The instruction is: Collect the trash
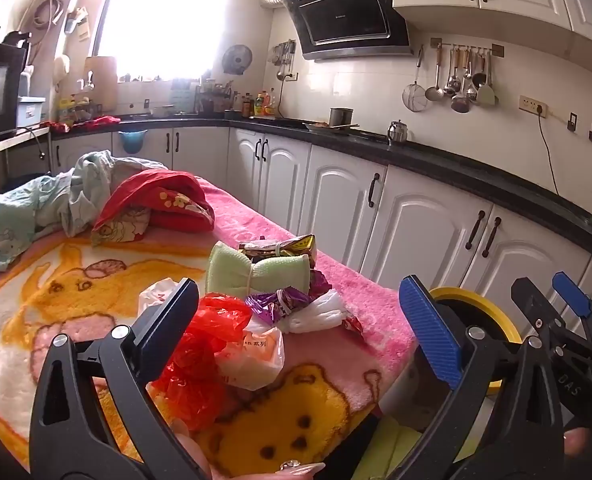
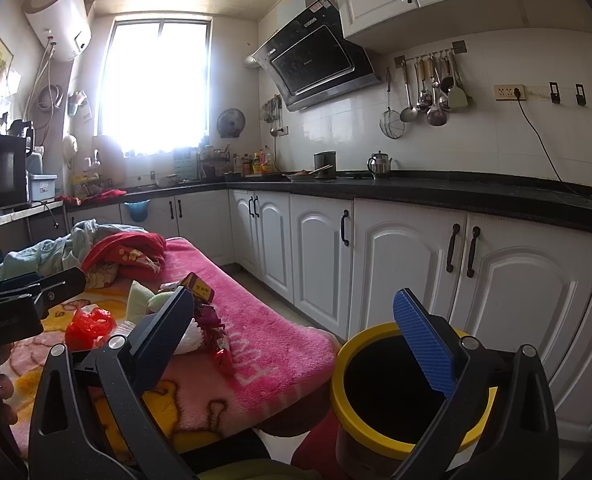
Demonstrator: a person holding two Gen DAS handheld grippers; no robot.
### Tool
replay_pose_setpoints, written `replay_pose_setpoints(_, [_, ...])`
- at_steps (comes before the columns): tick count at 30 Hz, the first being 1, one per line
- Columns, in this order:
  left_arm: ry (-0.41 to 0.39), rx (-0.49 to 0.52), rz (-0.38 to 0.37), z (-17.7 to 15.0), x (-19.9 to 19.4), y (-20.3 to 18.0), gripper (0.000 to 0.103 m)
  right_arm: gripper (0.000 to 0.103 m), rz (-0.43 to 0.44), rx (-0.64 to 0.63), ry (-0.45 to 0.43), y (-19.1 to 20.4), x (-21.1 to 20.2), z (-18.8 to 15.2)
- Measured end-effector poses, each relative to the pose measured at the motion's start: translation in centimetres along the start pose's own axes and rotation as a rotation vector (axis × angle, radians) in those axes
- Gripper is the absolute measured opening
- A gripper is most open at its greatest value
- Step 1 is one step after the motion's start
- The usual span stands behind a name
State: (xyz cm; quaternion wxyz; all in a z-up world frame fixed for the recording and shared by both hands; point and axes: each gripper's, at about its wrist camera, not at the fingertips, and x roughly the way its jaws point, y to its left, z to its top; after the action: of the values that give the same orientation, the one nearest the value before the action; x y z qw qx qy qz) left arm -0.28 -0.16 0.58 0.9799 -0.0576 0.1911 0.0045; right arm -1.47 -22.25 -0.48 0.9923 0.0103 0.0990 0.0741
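Observation:
A heap of trash lies on the blanket-covered table (image 1: pixel 76 320): a red plastic bag (image 1: pixel 204 344), a white bag with orange print (image 1: pixel 256 356), a purple wrapper (image 1: pixel 276 304), white foam netting (image 1: pixel 320 312), a green sponge (image 1: pixel 256 272) and a snack packet (image 1: pixel 280 246). My left gripper (image 1: pixel 302 320) hovers open just in front of the heap, holding nothing. A yellow-rimmed bin (image 2: pixel 348 360) stands on the floor off the table's right end. Above the bin, my right gripper (image 2: pixel 296 336) is open with nothing in it. The red bag (image 2: pixel 92 324) also shows in the right wrist view.
Crumpled pale-green clothes (image 1: pixel 56 200) and a red garment (image 1: pixel 156 196) lie at the table's far end. White cabinets (image 2: pixel 396 260) under a black counter (image 2: pixel 456 192) run along the right, leaving a narrow floor strip beside the table. A hand shows under the left gripper.

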Motion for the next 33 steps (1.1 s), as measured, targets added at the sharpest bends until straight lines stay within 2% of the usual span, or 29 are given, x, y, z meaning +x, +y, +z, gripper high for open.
replay_pose_setpoints(33, [-0.011, -0.005, -0.004, -0.15, -0.05, 0.01, 0.092, 0.097, 0.001, 0.003, 0.002, 0.01, 0.05, 0.01])
